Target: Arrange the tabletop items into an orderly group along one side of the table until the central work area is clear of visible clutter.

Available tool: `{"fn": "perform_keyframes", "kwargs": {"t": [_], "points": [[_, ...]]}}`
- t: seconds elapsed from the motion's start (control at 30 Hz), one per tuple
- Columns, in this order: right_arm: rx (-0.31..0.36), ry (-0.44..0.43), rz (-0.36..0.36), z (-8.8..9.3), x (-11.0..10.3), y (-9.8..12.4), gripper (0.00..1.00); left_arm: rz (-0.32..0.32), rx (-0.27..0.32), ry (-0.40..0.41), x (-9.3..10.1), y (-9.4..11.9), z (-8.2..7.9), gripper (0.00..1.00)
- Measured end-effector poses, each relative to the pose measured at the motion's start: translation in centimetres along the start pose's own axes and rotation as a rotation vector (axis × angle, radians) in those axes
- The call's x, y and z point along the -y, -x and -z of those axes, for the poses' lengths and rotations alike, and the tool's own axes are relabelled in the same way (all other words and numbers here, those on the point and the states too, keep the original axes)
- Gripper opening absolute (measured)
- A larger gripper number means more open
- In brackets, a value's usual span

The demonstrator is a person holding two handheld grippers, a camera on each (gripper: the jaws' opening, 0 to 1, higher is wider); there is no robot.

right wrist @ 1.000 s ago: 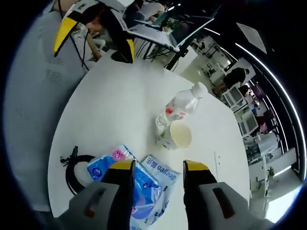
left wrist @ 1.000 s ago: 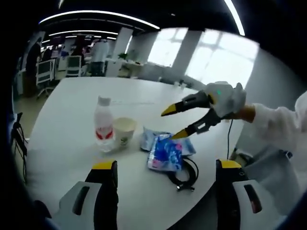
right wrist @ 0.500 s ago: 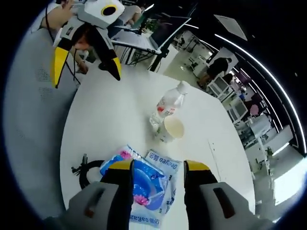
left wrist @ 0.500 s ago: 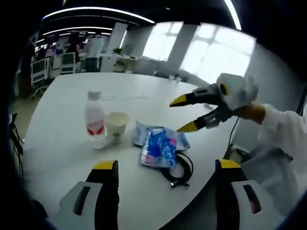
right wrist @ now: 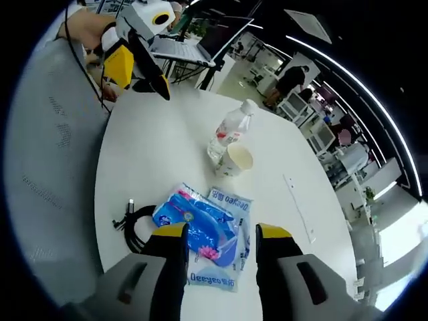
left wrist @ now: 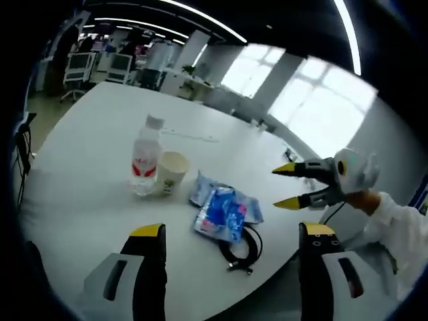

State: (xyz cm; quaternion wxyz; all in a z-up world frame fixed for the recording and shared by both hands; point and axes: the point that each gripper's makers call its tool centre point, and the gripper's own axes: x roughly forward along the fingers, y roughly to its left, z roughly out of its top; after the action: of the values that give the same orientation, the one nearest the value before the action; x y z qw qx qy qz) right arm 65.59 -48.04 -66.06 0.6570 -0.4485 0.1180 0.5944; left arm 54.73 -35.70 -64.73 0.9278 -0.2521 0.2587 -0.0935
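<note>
On the white round table [left wrist: 80, 200] a clear water bottle [left wrist: 142, 162] with a red label stands upright, touching a paper cup [left wrist: 171, 172]. Beside them lie two overlapping blue plastic packets [left wrist: 224, 211], with a coiled black cable [left wrist: 243, 245] at their near edge. My left gripper [left wrist: 233, 231] is open and held above the near rim. My right gripper [left wrist: 286, 186] hangs open at the right, past the packets, holding nothing. In the right gripper view the bottle [right wrist: 229, 128], cup [right wrist: 235, 160], packets [right wrist: 199, 218] and cable [right wrist: 136, 221] lie ahead of the right gripper [right wrist: 223, 233], and the left gripper [right wrist: 142, 77] is open at the far rim.
A thin white strip [right wrist: 298, 207] lies on the far part of the table [right wrist: 160, 140]. An open laptop [right wrist: 200, 41] sits on a stand beyond the table's edge. Office desks, chairs and standing people [right wrist: 289, 79] fill the background. Grey floor [right wrist: 53, 134] borders the table.
My right gripper has drawn back from above the packets toward the table's right edge. Both cameras have shifted. The bottle, cup, packets and cable lie where they were.
</note>
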Motion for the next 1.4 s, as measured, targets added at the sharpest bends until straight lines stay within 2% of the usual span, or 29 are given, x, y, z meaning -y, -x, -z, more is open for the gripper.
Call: {"fn": "perform_keyframes", "kwargs": {"t": [0.07, 0.1, 0.13, 0.17, 0.2, 0.33, 0.4, 0.53, 0.6, 0.67, 0.73, 0.87, 0.97, 1.1, 1.3, 1.33, 1.4], "points": [[0.016, -0.058, 0.008, 0.0, 0.1, 0.1, 0.37, -0.003, -0.037, -0.029, 0.1, -0.1, 0.7, 0.79], [0.058, -0.144, 0.015, -0.3, 0.3, 0.2, 0.37, -0.001, -0.048, -0.034, 0.2, -0.1, 0.8, 0.78], [0.071, -0.175, 0.017, -0.4, 0.4, 0.2, 0.37, 0.001, -0.035, -0.049, 0.2, -0.2, 0.7, 0.78], [0.098, -0.254, 0.019, -0.4, 0.8, 0.2, 0.37, -0.003, -0.035, -0.045, 0.1, -0.2, 0.8, 0.78], [0.107, -0.295, 0.027, -0.1, 1.2, 0.3, 0.37, -0.006, -0.045, -0.033, 0.1, -0.2, 1.0, 0.78], [0.129, -0.294, 0.042, 0.1, 2.1, 0.8, 0.37, -0.003, -0.049, -0.012, 0.1, -0.3, 1.4, 0.78], [0.168, -0.354, 0.046, 0.0, 2.6, 1.0, 0.37, 0.002, -0.052, 0.018, 0.0, -0.5, 1.6, 0.77], [0.211, -0.426, 0.044, 0.8, 3.3, 1.4, 0.37, 0.007, -0.060, 0.034, 0.1, -0.9, 1.6, 0.76], [0.245, -0.508, 0.029, 1.4, 3.7, 1.4, 0.37, 0.019, -0.067, 0.030, 0.3, -1.1, 1.4, 0.76], [0.251, -0.526, 0.030, 2.5, 4.4, 1.3, 0.36, -0.011, -0.083, 0.015, 0.1, -1.0, 1.8, 0.76], [0.265, -0.562, 0.016, 3.1, 4.7, 1.3, 0.36, -0.037, -0.087, 0.037, 0.0, -1.3, 1.9, 0.76], [0.274, -0.558, -0.008, 3.9, 5.0, 0.8, 0.35, -0.040, -0.092, 0.069, 0.8, -2.8, 2.0, 0.76], [0.281, -0.593, -0.038, 4.3, 5.0, 0.2, 0.35, -0.045, -0.110, 0.056, 1.8, -3.9, 2.4, 0.76], [0.286, -0.595, -0.056, 4.3, 4.9, -0.3, 0.35, -0.051, -0.133, 0.042, 2.8, -4.6, 3.0, 0.76], [0.289, -0.593, -0.069, 4.9, 4.9, -1.1, 0.34, -0.069, -0.167, 0.049, 2.6, -6.0, 3.5, 0.76], [0.280, -0.590, -0.065, 5.2, 4.9, -1.3, 0.33, -0.078, -0.164, 0.053, 2.4, -6.2, 3.6, 0.75], [0.274, -0.590, -0.059, 5.6, 4.9, -1.5, 0.33, -0.137, -0.123, 0.053, 1.4, -6.5, 3.1, 0.73]]}}
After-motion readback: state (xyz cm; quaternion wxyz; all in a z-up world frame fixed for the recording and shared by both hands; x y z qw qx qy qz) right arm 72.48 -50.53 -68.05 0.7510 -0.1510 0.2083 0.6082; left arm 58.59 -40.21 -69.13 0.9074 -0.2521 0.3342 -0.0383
